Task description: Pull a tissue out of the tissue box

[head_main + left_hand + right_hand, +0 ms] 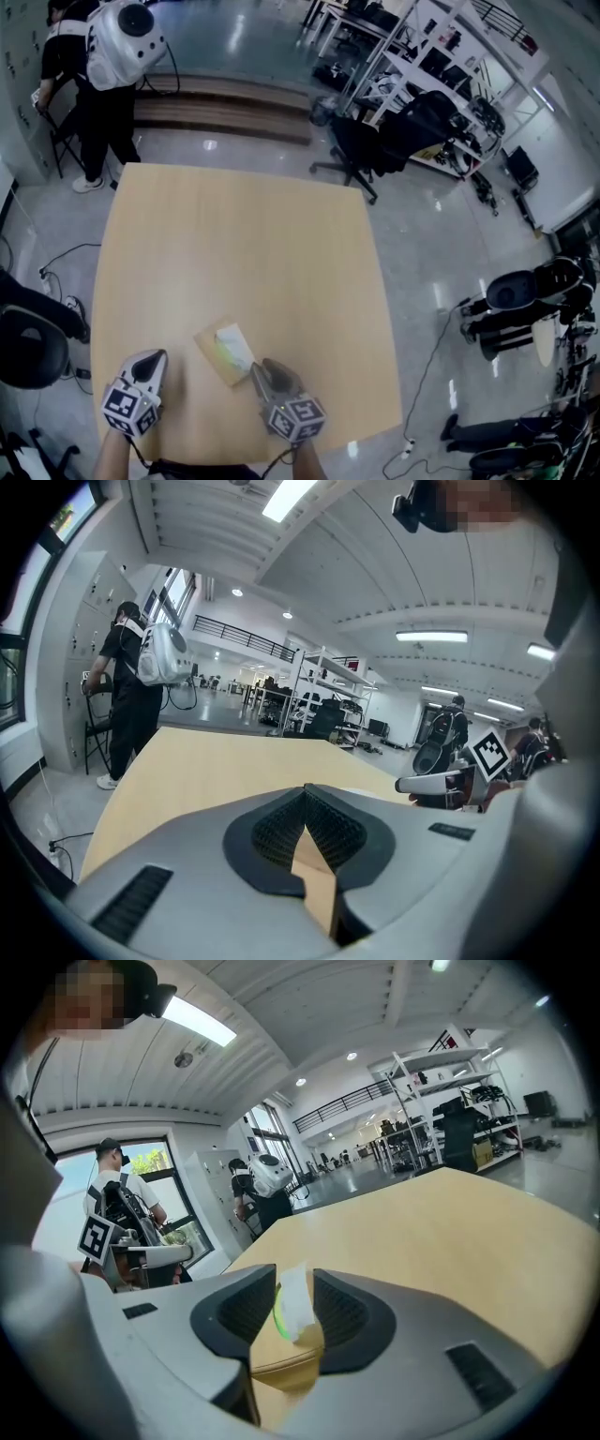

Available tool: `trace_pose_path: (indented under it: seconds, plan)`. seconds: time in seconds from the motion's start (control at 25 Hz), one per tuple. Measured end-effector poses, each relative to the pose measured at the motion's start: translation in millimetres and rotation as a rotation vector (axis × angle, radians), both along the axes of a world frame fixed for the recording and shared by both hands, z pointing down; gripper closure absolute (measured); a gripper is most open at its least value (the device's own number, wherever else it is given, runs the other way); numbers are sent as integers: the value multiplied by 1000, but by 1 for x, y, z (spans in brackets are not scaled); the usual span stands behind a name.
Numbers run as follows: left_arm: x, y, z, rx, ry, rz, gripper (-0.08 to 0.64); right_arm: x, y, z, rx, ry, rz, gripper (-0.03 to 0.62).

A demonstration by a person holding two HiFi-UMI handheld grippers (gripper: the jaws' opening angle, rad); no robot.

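The tissue box lies on the tan worktop, close to the edge where the person stands. It is a flat brown box. Its long side runs slantwise, from the far left end down to the near right end. A white tissue with a bit of green on it sticks up out of the top of the box. The right gripper is right at the near end of the box, almost on top of it. Its fingers are apart, and the tissue stands up in the gap between them. They do not seem to be squeezing it. The left gripper is off to the left of the box, well apart from it. Its fingers are closed with the tips together, and there is nothing in them. So the right gripper is much nearer to the box. The tissue is already in line with its fingers. I think the next thing to do is to pinch the fingers on the tissue and then lift it up and away from the box. The box is light and could come up too, so the left gripper may need to hold it down.
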State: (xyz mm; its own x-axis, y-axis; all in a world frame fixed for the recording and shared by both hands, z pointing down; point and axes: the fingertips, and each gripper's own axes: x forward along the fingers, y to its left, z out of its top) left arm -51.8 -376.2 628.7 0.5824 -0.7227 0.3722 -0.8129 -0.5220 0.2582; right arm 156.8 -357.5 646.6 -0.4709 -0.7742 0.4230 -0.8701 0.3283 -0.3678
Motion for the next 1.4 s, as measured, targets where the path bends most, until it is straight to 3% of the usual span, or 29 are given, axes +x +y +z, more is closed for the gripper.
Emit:
trace_pose_path:
  seconds: [0.24, 0.92, 1.4]
  plan:
    - [-2, -3, 5, -14, -2, 0, 552, -7, 0, 18, -45, 16, -18, 377]
    - [-7, -8, 26, -67, 0, -20, 552, -20, 5, 41, -105, 35, -88, 381]
    - [-14, -12, 24, -58, 7, -50, 552, -13, 2, 46, -115, 87, -53, 586]
